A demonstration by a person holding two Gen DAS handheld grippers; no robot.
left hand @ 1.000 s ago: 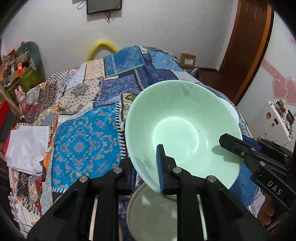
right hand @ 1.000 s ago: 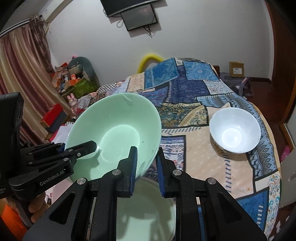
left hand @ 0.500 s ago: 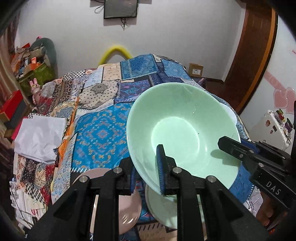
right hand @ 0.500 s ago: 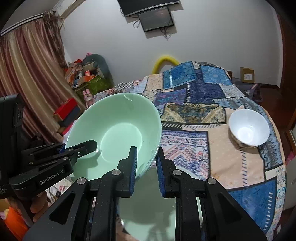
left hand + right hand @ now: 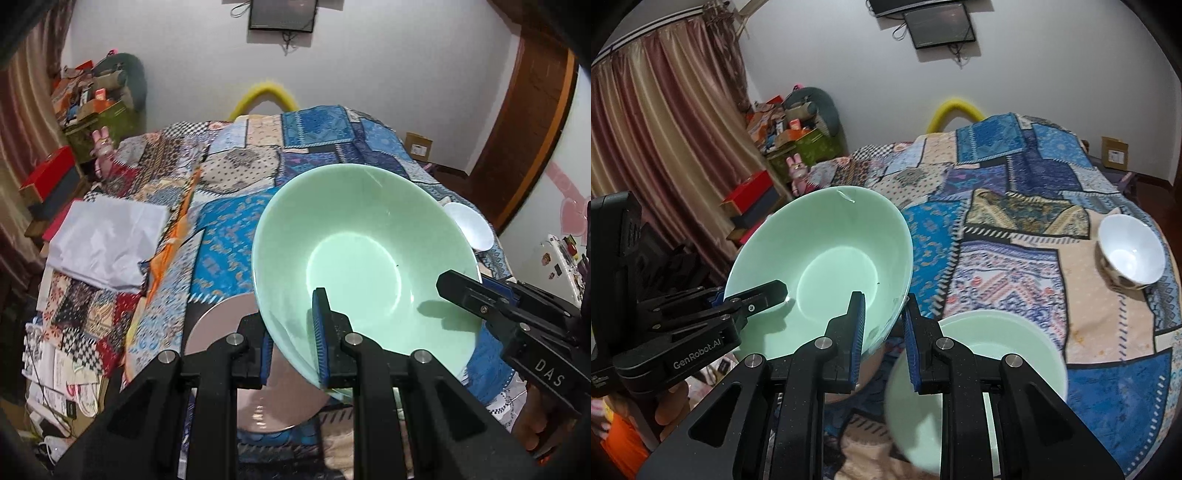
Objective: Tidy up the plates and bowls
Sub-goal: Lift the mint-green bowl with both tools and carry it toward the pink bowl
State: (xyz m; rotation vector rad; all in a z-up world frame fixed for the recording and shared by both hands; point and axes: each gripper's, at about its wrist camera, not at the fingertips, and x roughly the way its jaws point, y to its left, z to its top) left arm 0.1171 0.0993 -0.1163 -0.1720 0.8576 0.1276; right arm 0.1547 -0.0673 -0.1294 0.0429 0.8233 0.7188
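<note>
**Both grippers clamp one green bowl above the bed**

The left gripper (image 5: 293, 341) points steeply down and is closed on the rim of the big green bowl (image 5: 364, 258), one blue pad inside the wall, the other outside. The right gripper (image 5: 882, 339) tilts down as well and is clamped on the opposite side of the same rim in the same way. In the left wrist view the right gripper comes in from the right edge of the bowl; in the right wrist view the left gripper comes in from its left edge. The bowl is held clear of the patchwork bedspread (image 5: 1008, 236), tipped so its opening faces the cameras.

Counted relative to the held bowl:
- Green bowls: two. The second green bowl (image 5: 1008, 354) sits on the bedspread just below and to the right of the held one.
- White bowls: one. The white bowl (image 5: 1132, 256) stands upright on the bedspread well off to the right.
- Plates: one. A brown plate (image 5: 218, 325) lies flat beneath the held bowl's left edge.
- Grippers: two, both gripping.
</note>
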